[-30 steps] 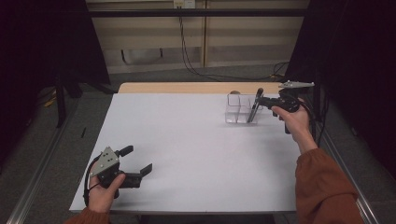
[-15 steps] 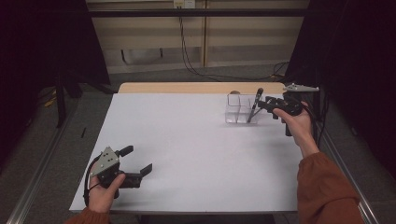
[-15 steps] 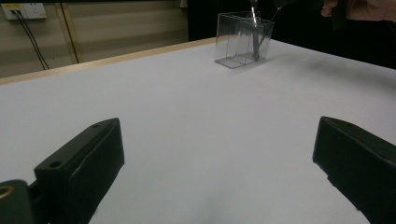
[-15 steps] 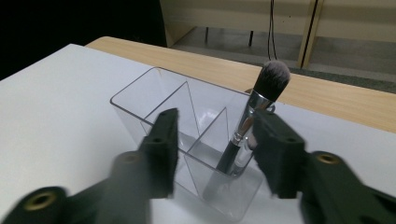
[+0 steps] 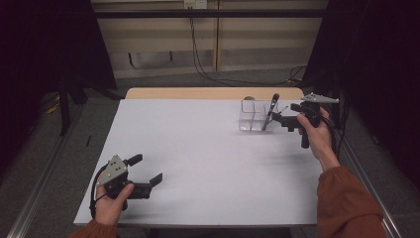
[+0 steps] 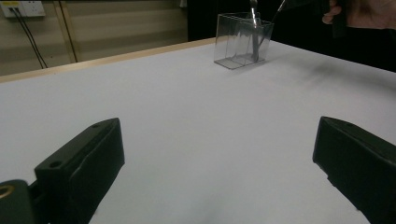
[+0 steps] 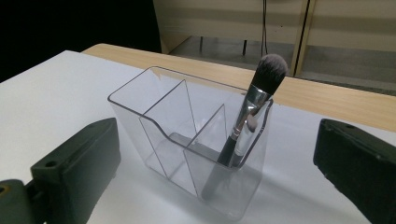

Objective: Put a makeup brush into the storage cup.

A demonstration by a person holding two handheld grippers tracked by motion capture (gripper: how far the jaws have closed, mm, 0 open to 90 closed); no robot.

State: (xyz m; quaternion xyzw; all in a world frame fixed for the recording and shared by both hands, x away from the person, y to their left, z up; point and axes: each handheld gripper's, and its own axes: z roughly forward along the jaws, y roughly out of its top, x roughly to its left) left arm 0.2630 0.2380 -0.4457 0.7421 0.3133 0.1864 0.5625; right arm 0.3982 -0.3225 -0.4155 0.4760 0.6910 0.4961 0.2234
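Note:
A clear three-compartment organizer (image 5: 251, 118) (image 7: 163, 121) stands at the far right of the white table. A dark-handled makeup brush (image 5: 271, 110) (image 7: 254, 109) leans bristles-up in its rightmost compartment, with a thinner second brush (image 7: 249, 125) against it. My right gripper (image 5: 283, 115) (image 7: 215, 161) hovers just right of the organizer. Its jaws have just been opening and stand wide, touching nothing, with the organizer ahead of them. My left gripper (image 5: 146, 168) (image 6: 217, 163) rests open near the front left edge, nothing between its jaws. The organizer (image 6: 240, 42) is far off in the left gripper view.
The white table top (image 5: 208, 163) spreads between the two hands. A wooden strip (image 5: 198, 93) borders its far edge. Cables (image 5: 198, 49) hang down a wall behind. The right hand (image 6: 359, 11) is beside the organizer.
The right gripper's jaws opened and let go of the brush, which now leans in the organizer on its own. The gripper drew back slightly. The left gripper kept still.

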